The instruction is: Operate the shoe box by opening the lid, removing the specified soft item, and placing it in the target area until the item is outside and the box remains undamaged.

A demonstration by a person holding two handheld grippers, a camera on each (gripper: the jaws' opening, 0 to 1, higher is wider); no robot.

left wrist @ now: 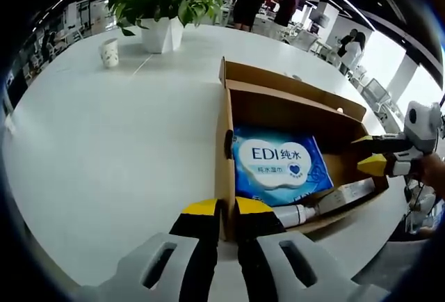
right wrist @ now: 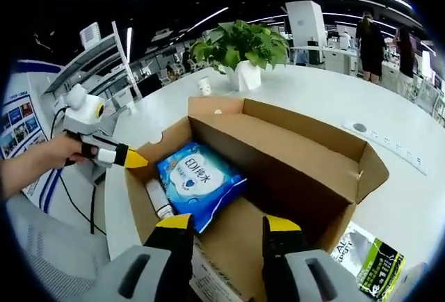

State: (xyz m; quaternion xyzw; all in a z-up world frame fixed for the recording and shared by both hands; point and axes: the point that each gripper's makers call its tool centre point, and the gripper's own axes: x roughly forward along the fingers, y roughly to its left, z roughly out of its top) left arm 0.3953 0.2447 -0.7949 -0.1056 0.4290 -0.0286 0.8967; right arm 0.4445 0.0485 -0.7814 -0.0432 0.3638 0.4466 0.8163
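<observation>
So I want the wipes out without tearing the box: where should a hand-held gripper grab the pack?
Probably its raised edge near the box middle, coming straight down through the open top. The wipes pack lies tilted against the wall, and a bottle crowds its low side.

left gripper (left wrist: 226, 211): black jaws, yellow tips, light grey slotted finger bases
right gripper (right wrist: 228, 227): same build, black jaws, yellow tips, grey slotted bases
hand (right wrist: 59, 152): bare, no sleeve visible
cable (right wrist: 69, 194): thin, black
</observation>
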